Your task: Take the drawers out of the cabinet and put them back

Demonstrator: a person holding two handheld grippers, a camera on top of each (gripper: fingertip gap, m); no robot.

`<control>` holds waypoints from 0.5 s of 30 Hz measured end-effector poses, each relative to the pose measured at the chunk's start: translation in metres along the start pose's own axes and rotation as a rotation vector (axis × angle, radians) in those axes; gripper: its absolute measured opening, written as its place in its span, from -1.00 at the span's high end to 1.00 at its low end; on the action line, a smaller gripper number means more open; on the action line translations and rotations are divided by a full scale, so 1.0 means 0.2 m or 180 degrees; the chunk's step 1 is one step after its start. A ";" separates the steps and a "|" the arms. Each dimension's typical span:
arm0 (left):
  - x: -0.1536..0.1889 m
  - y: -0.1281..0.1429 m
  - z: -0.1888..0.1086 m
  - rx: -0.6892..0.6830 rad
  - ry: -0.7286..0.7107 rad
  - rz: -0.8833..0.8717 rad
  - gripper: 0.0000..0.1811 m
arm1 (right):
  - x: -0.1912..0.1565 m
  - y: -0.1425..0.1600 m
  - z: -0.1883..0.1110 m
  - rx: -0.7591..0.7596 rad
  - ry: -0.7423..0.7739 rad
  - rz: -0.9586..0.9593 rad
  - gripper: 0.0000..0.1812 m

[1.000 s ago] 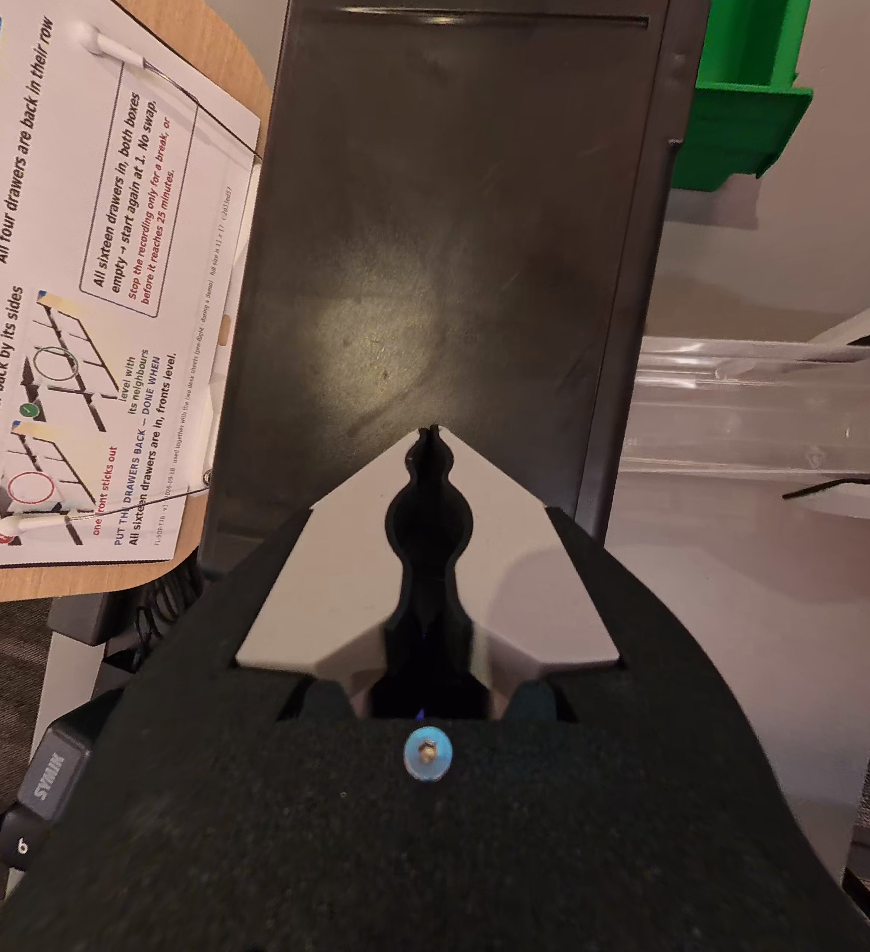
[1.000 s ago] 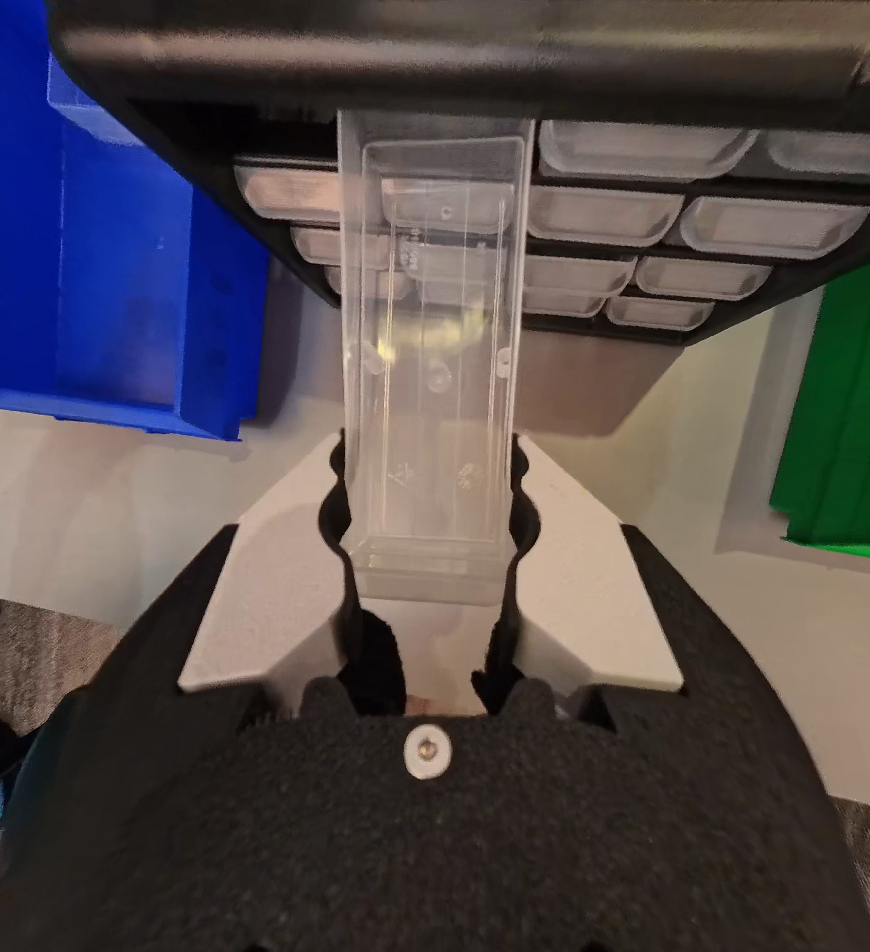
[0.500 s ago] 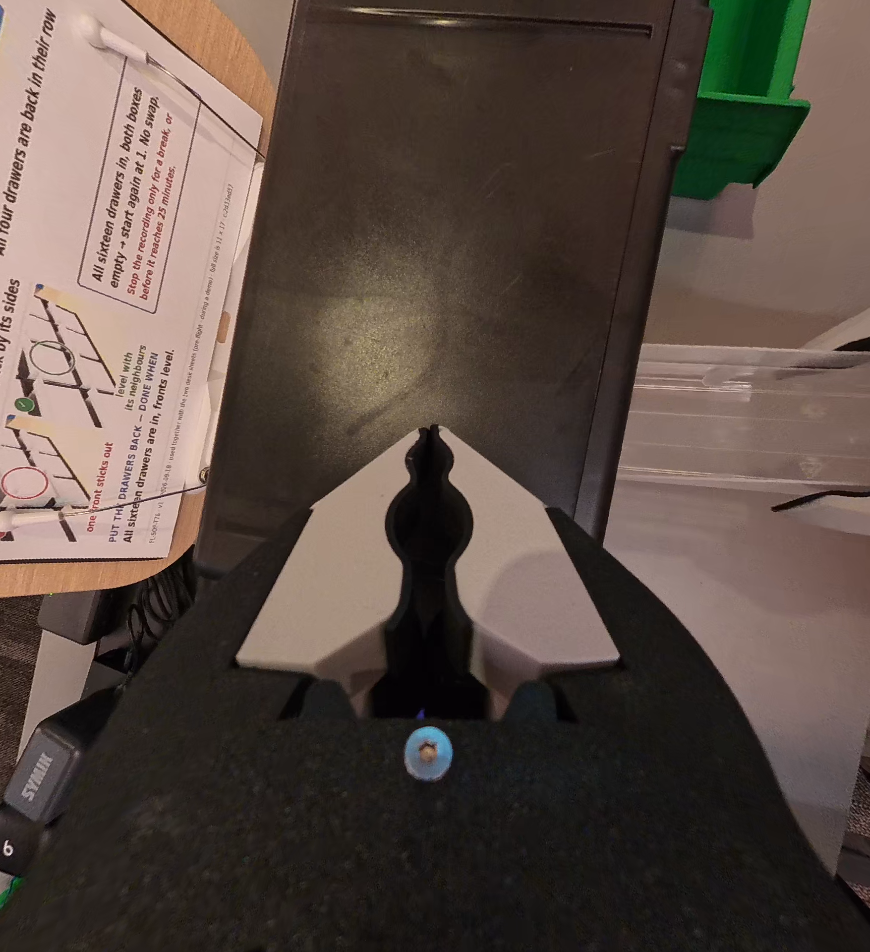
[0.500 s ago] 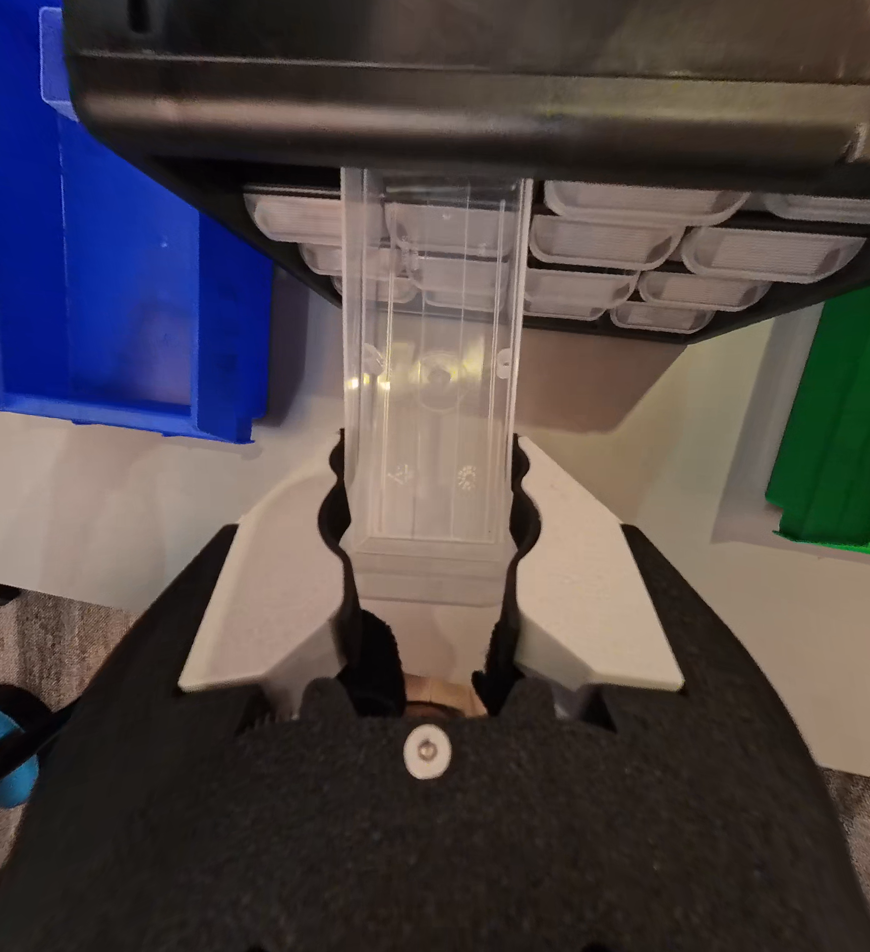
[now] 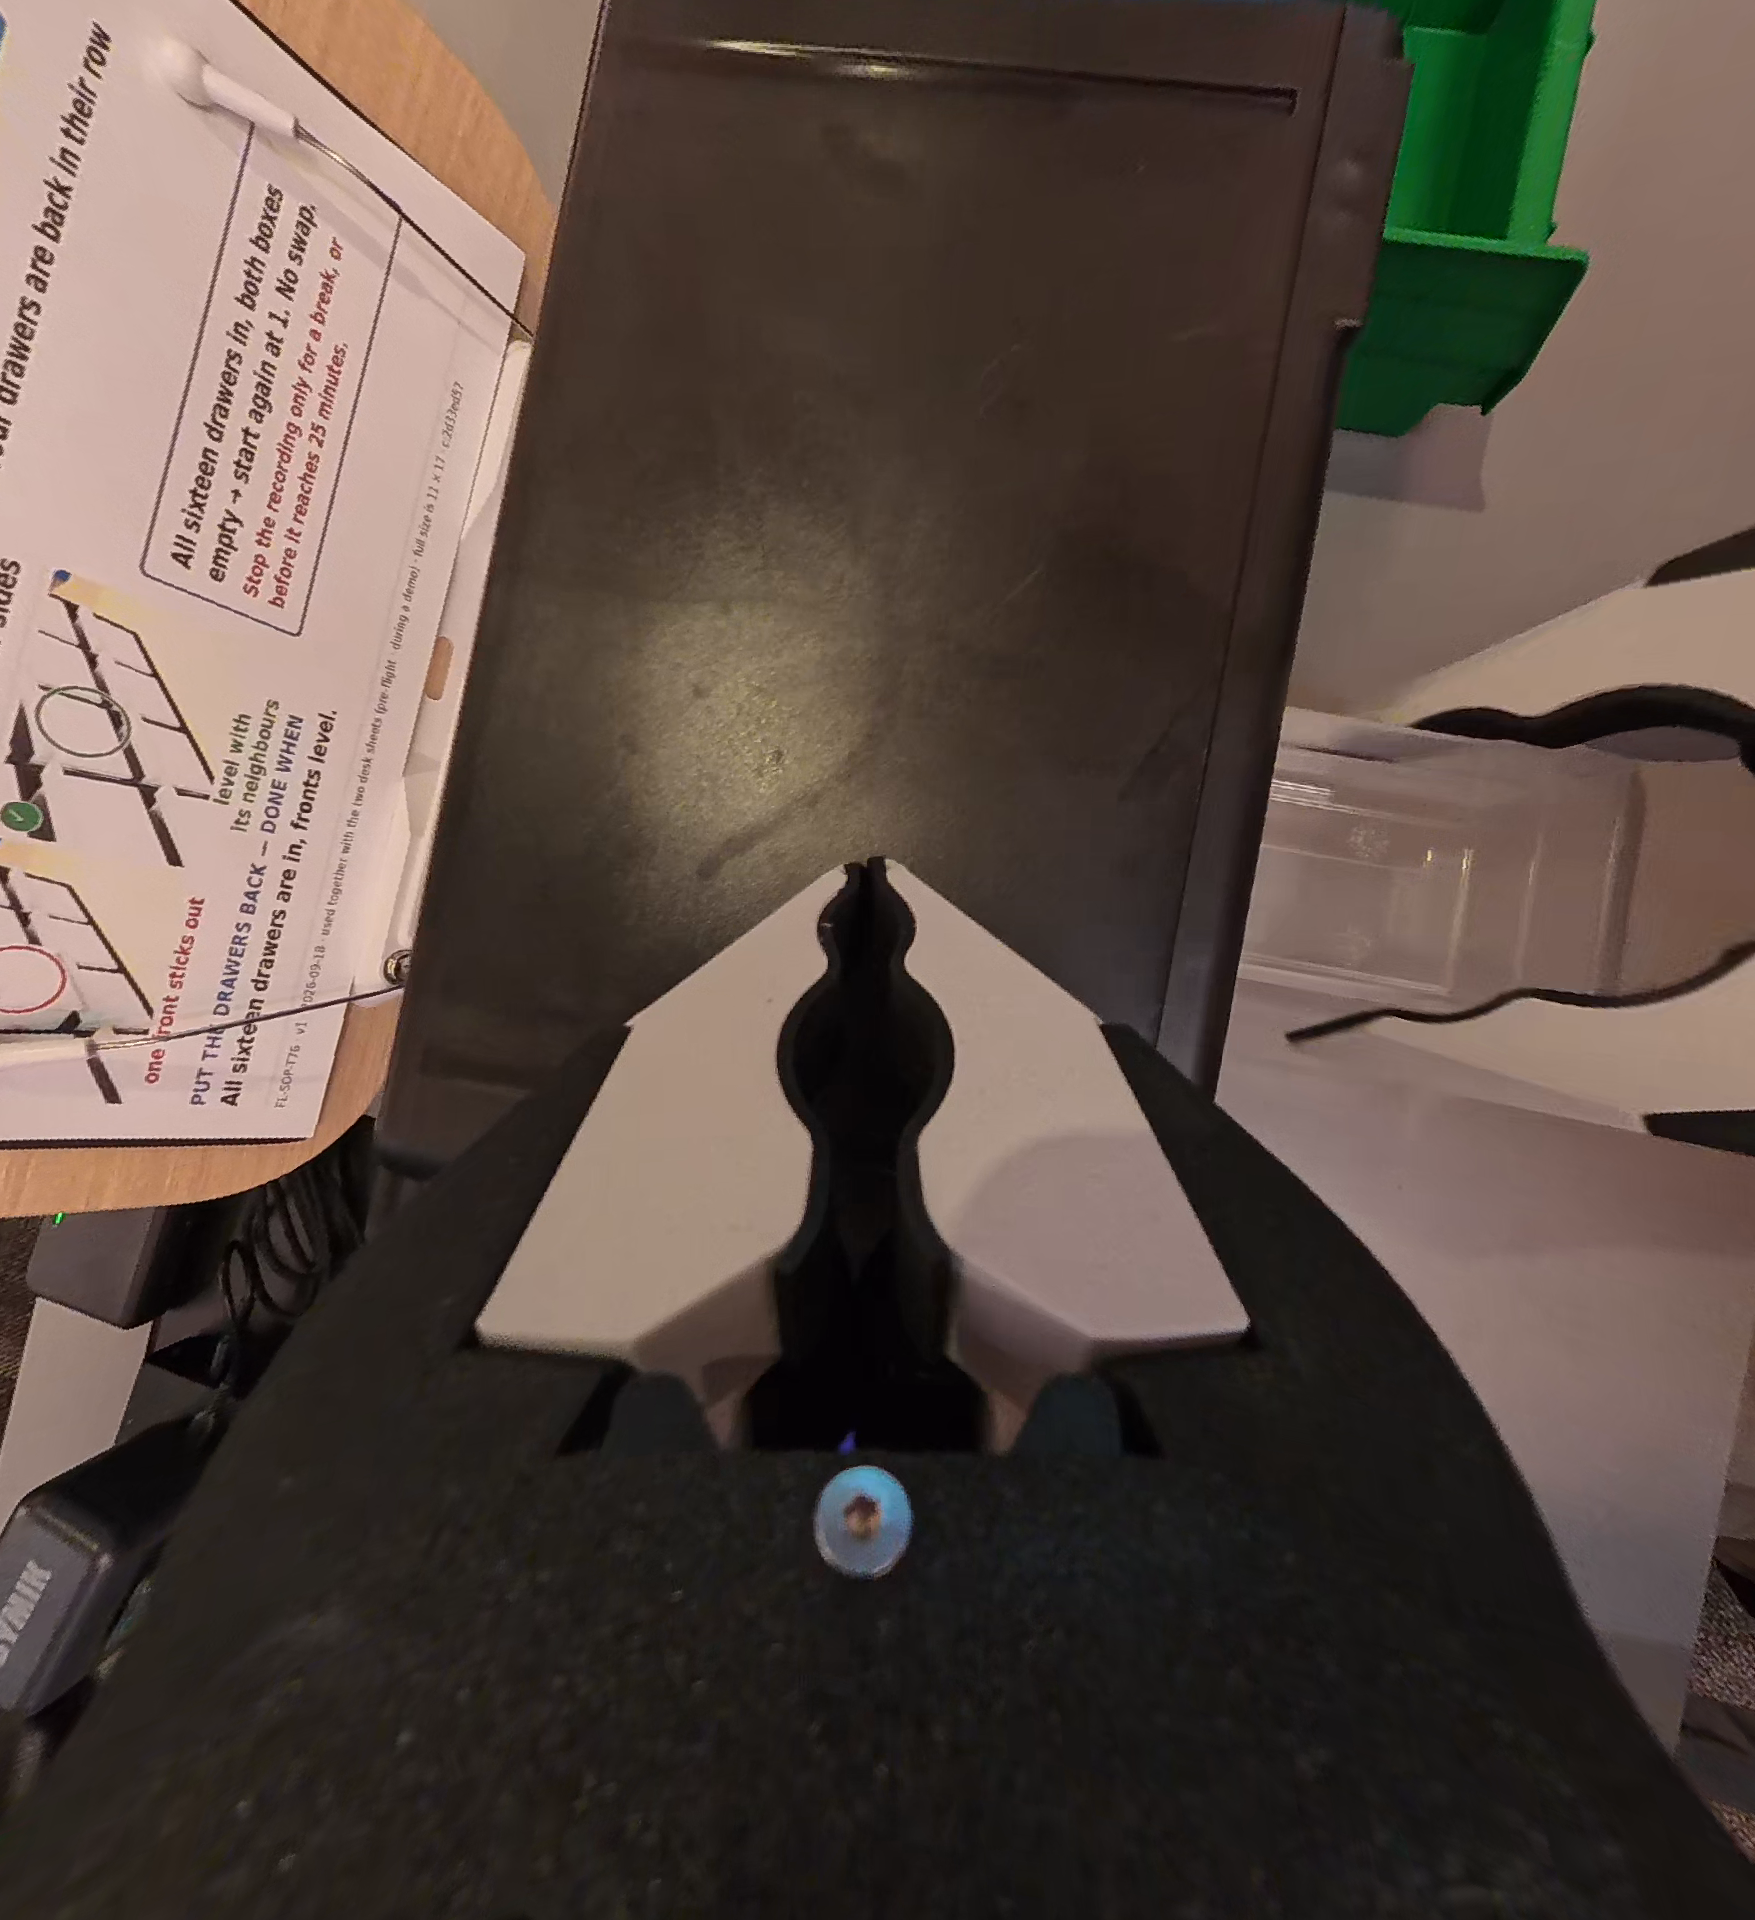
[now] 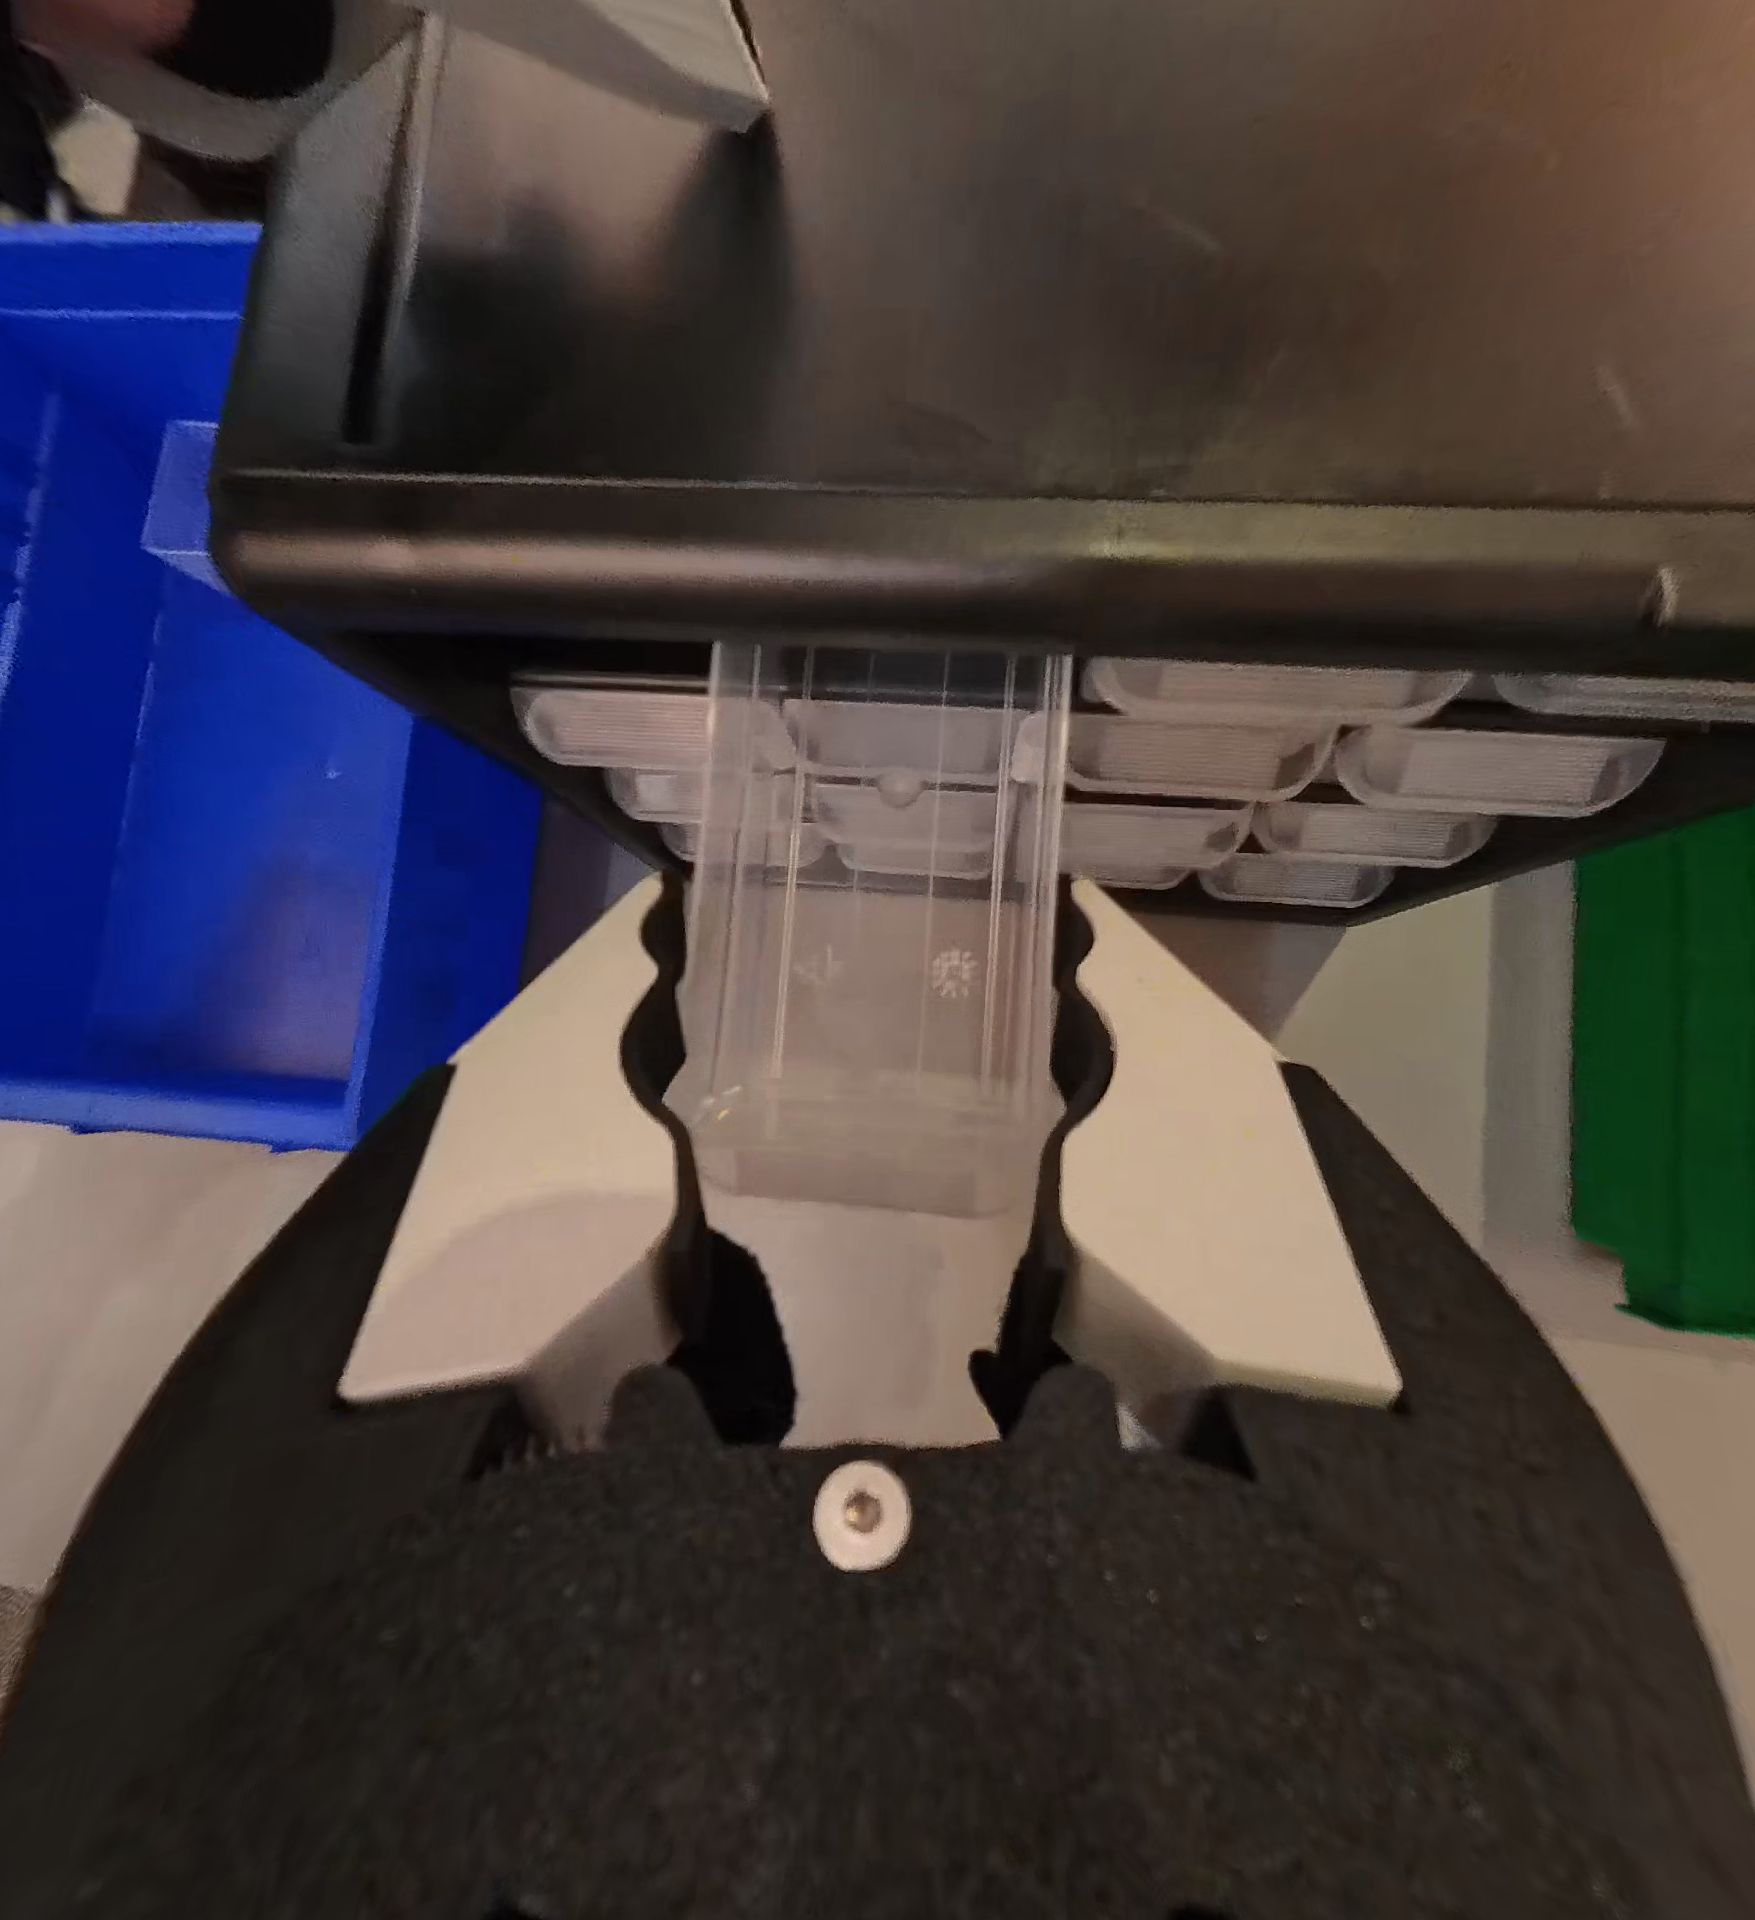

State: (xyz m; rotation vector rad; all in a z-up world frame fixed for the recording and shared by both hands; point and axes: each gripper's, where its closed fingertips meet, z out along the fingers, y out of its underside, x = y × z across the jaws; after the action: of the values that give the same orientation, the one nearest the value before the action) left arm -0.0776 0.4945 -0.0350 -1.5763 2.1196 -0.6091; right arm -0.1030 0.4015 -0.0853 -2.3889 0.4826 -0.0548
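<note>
The black cabinet (image 5: pixel 904 499) fills the left wrist view from above; my left gripper (image 5: pixel 868 868) is shut and empty, its tips resting on the cabinet's top. In the right wrist view my right gripper (image 6: pixel 868 925) is shut on a clear plastic drawer (image 6: pixel 873 987) by its sides, with the drawer's far end inside a top-row slot of the cabinet (image 6: pixel 1060 364). Several other clear drawers (image 6: pixel 1475 769) sit in their slots. The left wrist view also shows the drawer (image 5: pixel 1424 883) sticking out at the cabinet's front, held by the right gripper's fingers (image 5: pixel 1683 997).
A blue bin (image 6: pixel 125 675) stands left of the cabinet and a green bin (image 6: pixel 1704 1091) to its right, also visible in the left wrist view (image 5: pixel 1465 208). A printed instruction sheet (image 5: pixel 125 582) lies on a wooden board behind the cabinet. The white table (image 6: pixel 73 1247) ends near me.
My right gripper has pushed the clear drawer farther into the cabinet's top-row slot and come closer to the cabinet. My left gripper has stayed pressed on the cabinet's top.
</note>
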 end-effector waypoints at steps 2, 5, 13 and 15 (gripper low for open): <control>0.00 0.00 0.00 0.0013 0.0040 -0.0014 1.00 | -0.01 0.01 -0.06 0.0153 -0.0106 0.0016 0.17; 0.00 0.00 0.00 0.0028 0.0079 -0.0018 1.00 | 0.02 0.00 -0.22 0.0663 -0.0123 -0.0046 0.18; 0.00 0.00 0.00 0.0002 -0.0047 0.0100 1.00 | 0.05 0.20 -0.22 0.2162 -0.0037 -0.0083 0.72; 0.00 0.00 0.00 -0.0023 -0.0058 0.0114 1.00 | 0.01 0.17 -0.15 0.2245 -0.0161 -0.0002 0.75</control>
State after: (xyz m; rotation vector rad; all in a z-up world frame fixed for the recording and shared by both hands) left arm -0.0782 0.4947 -0.0351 -1.5386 2.1341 -0.5737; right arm -0.1172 0.3573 -0.0845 -1.6945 0.3601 -0.1396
